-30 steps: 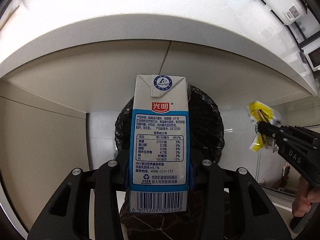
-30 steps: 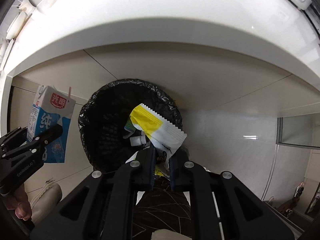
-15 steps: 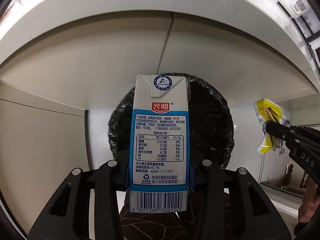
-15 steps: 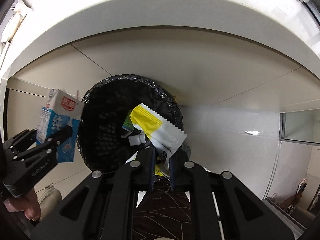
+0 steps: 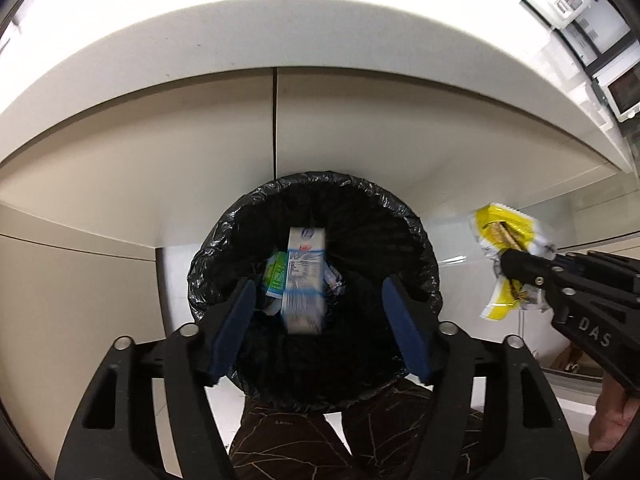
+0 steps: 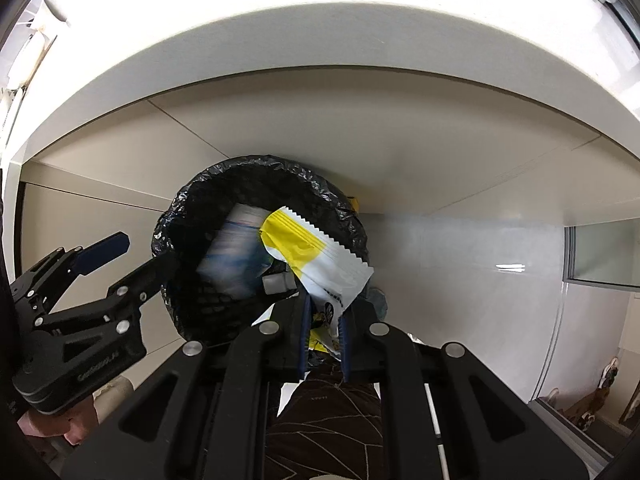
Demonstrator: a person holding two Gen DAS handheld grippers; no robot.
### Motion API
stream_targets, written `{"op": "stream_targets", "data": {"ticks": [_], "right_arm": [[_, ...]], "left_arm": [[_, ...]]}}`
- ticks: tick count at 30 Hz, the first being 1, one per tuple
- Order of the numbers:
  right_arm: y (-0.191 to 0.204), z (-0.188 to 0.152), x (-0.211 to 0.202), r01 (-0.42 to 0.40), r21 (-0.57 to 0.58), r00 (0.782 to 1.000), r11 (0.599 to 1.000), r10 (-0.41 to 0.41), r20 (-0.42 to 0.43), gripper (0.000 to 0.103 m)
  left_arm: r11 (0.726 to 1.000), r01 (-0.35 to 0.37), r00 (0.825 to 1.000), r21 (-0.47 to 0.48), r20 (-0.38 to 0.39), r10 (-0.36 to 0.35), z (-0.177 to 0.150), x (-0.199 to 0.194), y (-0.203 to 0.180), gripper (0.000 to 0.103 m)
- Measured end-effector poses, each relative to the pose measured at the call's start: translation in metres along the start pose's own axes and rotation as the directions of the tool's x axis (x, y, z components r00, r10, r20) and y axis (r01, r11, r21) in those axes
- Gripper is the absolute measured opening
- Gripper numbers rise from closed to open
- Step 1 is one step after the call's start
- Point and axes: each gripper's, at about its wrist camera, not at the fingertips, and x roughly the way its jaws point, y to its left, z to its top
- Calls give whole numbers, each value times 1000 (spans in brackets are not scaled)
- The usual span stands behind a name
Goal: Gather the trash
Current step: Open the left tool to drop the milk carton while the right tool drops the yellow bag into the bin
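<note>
Black left claw (image 5: pixel 318 320), blue pads (image 5: pixel 236 328) wide apart with nothing between them; jaws have just been opening. Directly below and beyond the gap: black-lined trash bin (image 5: pixel 416 236), mouth open. Inside it the white-and-blue milk carton (image 5: pixel 303 280), motion-blurred, clear of both pads, printed panel facing up. Green-and-yellow box (image 5: pixel 275 278) just beside the carton on its left, and a crumpled foil scrap (image 5: pixel 334 280) on its right.

Right claw (image 6: pixel 323 330) pressed together on a yellow-and-white snack wrapper (image 6: pixel 316 256), serrated edge uppermost, lower end pinched between the pads. From the right wrist view the wrapper hangs over the bin's rim and covers part of the carton, which reads only as a blue-white smear; a small white cap (image 6: pixel 276 283) shows near the wrapper. The left wrist view alone shows the wrapper's torn open side with brown contents.

Beyond the bin: beige cabinet door (image 5: pixel 160 160), then the white surface (image 5: pixel 280 40) edge overhead.
</note>
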Motion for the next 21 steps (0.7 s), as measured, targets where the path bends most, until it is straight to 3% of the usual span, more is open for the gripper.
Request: {"op": "stream_targets", "data": {"ticks": [2,12,21], "right_arm": [[2,2,1,-4,-5,1000,1000,4,3,11],[28,10,6,-15,-58,1000,998,15,-3,12],[59,16,11,-16,-139,1000,990,14,-16,12]], "left_arm": [[1000,-21,1000,-5,12,21,-1,-6,3,79],[998,5,998,-65,62,-1,-8,-26,30,96],[993,-10,999,-119,51,16,-10,-34,58,97]]}}
